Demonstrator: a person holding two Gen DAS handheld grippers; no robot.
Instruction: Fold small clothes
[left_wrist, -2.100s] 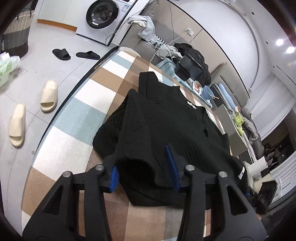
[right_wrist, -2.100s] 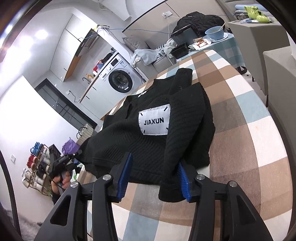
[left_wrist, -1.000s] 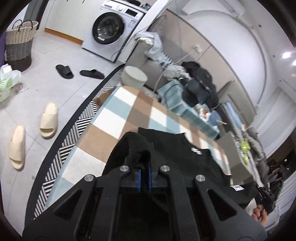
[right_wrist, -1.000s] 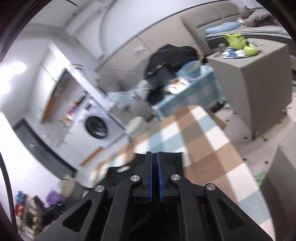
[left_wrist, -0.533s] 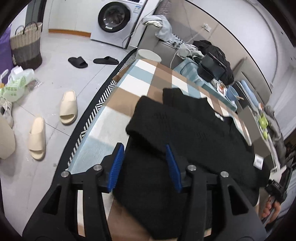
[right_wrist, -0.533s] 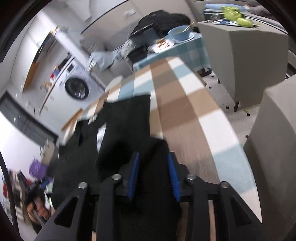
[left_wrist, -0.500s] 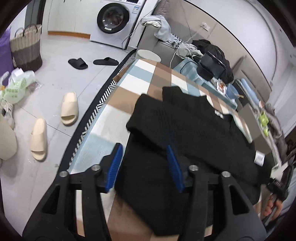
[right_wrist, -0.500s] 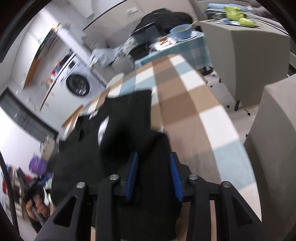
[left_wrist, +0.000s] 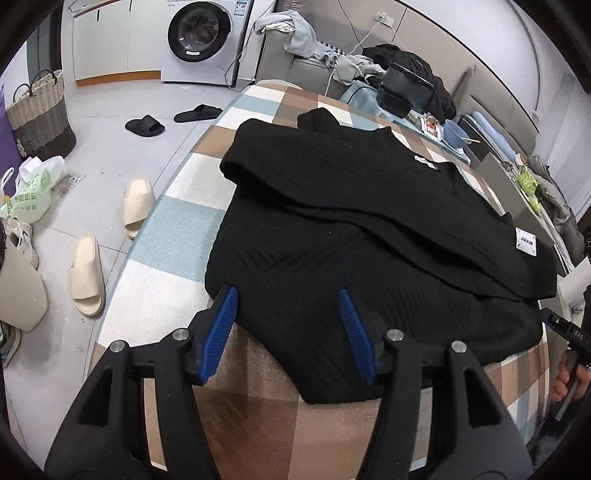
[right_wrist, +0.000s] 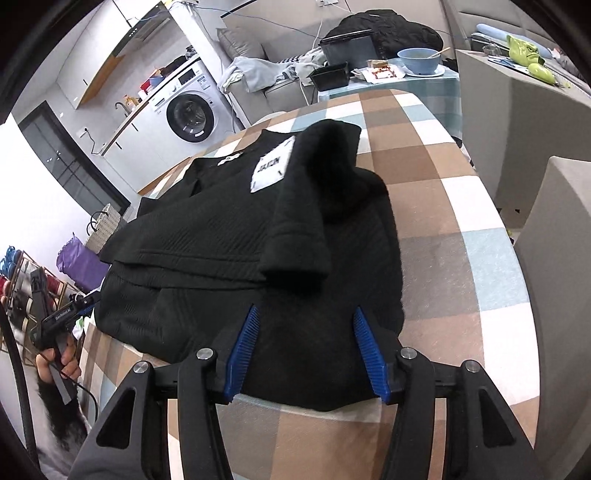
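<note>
A black knit sweater (left_wrist: 332, 229) lies folded on the checked table (left_wrist: 177, 236), its upper layer doubled over the lower one. Its white label (left_wrist: 526, 242) shows at the right. My left gripper (left_wrist: 288, 317) is open just above the sweater's near left edge, and the cloth lies under the blue pads (left_wrist: 221, 325) without being pinched. In the right wrist view the sweater (right_wrist: 229, 236) shows its label (right_wrist: 271, 170) and a folded sleeve (right_wrist: 299, 240). My right gripper (right_wrist: 306, 336) hovers over the near right edge. Its jaws are opening, with cloth below them but not pressed.
Beige slippers (left_wrist: 110, 243) and black slippers (left_wrist: 166, 120) lie on the floor left of the table. A washing machine (left_wrist: 199, 37), a woven basket (left_wrist: 37, 114), a sofa with clothes (left_wrist: 314, 48) and a side table with a blue bowl (right_wrist: 421, 59) stand beyond. A grey cabinet (right_wrist: 517, 110) is at the right.
A second ago both grippers were shut on raised cloth. They have since opened and let it go. The sweater now lies folded flat, and both grippers have drawn back and down to its near edge.
</note>
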